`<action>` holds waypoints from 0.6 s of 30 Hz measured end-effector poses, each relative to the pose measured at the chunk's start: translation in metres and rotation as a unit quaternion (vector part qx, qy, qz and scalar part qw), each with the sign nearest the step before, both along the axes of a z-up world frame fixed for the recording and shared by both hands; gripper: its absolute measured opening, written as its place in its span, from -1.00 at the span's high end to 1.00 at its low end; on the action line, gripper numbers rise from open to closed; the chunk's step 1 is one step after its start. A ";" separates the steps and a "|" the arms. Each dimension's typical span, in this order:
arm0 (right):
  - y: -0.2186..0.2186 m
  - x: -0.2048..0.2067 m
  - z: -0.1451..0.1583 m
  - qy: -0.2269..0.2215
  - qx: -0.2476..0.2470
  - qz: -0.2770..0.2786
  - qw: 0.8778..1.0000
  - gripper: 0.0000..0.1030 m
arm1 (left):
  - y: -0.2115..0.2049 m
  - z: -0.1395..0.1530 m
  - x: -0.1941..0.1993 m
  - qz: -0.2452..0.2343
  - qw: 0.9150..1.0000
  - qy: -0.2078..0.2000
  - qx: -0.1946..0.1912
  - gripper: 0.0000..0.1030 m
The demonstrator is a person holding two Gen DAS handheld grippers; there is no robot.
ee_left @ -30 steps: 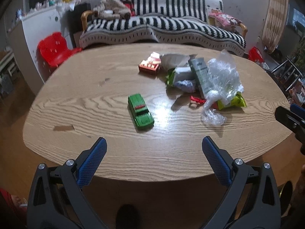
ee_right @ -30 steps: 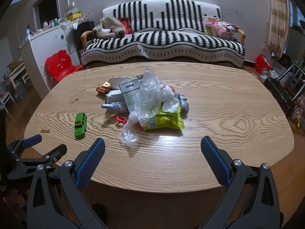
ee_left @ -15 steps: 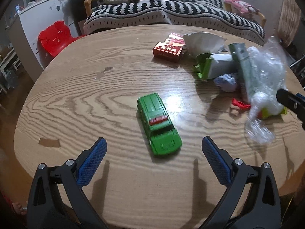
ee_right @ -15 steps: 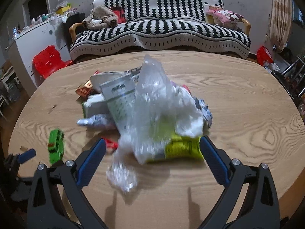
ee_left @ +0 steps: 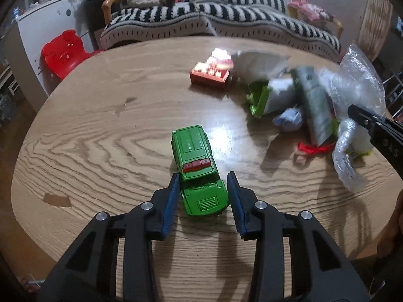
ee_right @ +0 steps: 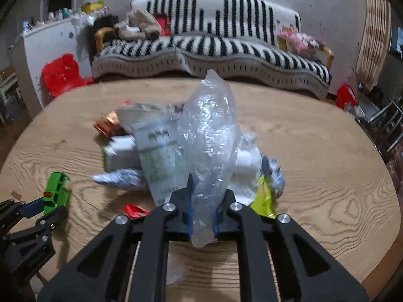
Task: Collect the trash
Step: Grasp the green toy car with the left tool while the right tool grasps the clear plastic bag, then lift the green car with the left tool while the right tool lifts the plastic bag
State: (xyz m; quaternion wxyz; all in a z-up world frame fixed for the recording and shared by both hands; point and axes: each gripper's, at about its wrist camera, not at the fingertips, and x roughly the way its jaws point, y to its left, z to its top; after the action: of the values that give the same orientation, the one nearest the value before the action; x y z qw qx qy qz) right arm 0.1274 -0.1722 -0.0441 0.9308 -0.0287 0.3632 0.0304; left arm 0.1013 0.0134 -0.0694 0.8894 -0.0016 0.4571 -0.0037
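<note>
A green toy car [ee_left: 199,171] lies on the wooden table [ee_left: 100,136]. My left gripper [ee_left: 202,188] is shut on its near end, with a blue pad on each side. The car also shows at the left of the right wrist view [ee_right: 56,192]. A pile of trash lies to the right: a clear plastic bag [ee_right: 210,151], a green-and-white packet [ee_right: 157,161], a yellow-green wrapper [ee_right: 263,200], a red scrap [ee_right: 134,210] and a red box [ee_left: 211,71]. My right gripper [ee_right: 202,210] is shut on the lower part of the clear plastic bag, which stands upright.
A black-and-white striped sofa [ee_right: 209,47] stands behind the table. A red child's chair [ee_left: 63,50] and a white cabinet [ee_left: 45,25] are at the back left. A small brown scrap [ee_left: 56,198] lies on the table near the left edge.
Both grippers moved forward and closed. The left one closed around the green car's near end. The right one closed on the clear plastic bag.
</note>
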 end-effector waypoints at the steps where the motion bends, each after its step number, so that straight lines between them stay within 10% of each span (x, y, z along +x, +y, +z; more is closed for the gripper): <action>1: -0.003 -0.004 0.008 -0.009 0.011 0.004 1.000 0.79 | 0.001 0.007 -0.002 -0.002 1.000 -0.008 -0.003 0.27; 8: -0.040 -0.033 0.048 -0.024 0.153 0.033 0.987 0.81 | 0.003 0.035 -0.014 -0.005 0.999 -0.043 -0.021 0.32; 18: -0.094 -0.073 0.066 -0.038 0.171 0.021 0.984 0.81 | -0.017 0.047 -0.022 -0.021 0.998 -0.056 -0.026 0.34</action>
State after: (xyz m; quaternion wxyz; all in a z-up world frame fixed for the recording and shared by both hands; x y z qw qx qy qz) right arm 0.0539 -0.2666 0.0218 0.9344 0.1220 0.3159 0.1110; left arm 0.0791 -0.0039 -0.0227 0.9132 -0.0152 0.4058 -0.0342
